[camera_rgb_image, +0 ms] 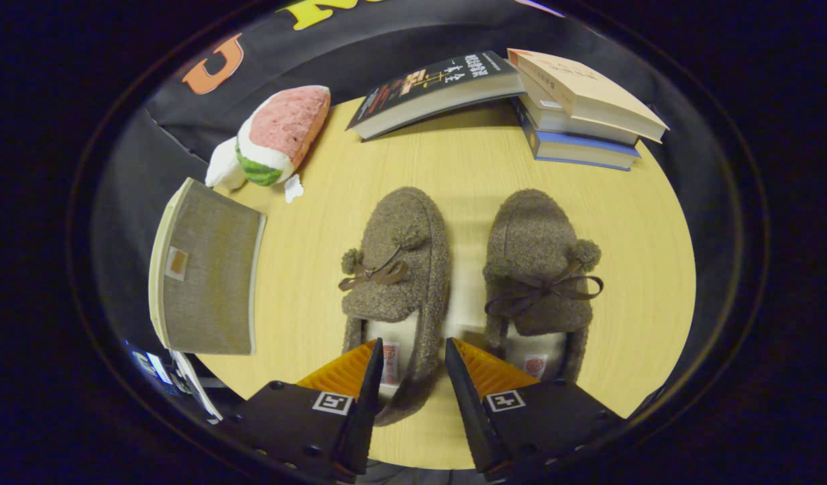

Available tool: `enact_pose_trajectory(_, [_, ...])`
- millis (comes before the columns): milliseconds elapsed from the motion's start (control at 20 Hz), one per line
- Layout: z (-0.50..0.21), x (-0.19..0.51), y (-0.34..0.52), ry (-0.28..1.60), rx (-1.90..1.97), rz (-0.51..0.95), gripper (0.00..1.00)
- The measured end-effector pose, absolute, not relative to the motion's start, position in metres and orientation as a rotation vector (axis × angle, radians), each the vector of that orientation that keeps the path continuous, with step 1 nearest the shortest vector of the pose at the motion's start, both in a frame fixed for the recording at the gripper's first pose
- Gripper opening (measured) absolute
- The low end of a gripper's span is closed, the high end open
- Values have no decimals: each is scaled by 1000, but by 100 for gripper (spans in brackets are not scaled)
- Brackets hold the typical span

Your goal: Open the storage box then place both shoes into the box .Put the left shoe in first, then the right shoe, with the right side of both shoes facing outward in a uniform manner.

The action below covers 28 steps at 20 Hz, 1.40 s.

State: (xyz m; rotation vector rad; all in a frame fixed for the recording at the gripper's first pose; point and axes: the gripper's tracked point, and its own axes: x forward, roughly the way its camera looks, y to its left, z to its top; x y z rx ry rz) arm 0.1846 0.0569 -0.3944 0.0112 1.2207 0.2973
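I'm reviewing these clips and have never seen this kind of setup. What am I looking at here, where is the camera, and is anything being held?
There is no robot arm. A person carries a handheld claw, and the fisheye camera rides on it, looking forward along its two fingers. The claw is open: its fingers straddle the heel side wall of the left shoe without pressing it, so nothing is held. The right shoe sits beside it on the wooden table. Off to the left is the grey fabric storage box, closed. Beyond the shoes lie a watermelon-slice plush toy, a dark book and a stack of books.
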Motion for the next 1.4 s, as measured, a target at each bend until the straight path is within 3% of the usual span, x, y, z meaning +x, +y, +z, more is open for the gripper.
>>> enact_pose_trajectory(150, [-407,189,51,1251,-7,203,38])
enact_pose_trajectory(250, [-408,190,50,1273,42,158,36])
enact_pose_trajectory(300, [-408,189,51,1288,49,143,16])
enact_pose_trajectory(350, [-405,187,46,1299,45,118,16])
enact_pose_trajectory(450, [-405,185,43,1315,42,76,2])
enact_pose_trajectory(900, [-349,167,66,1277,155,125,2])
enact_pose_trajectory(1400, [-218,143,181,1130,227,289,2])
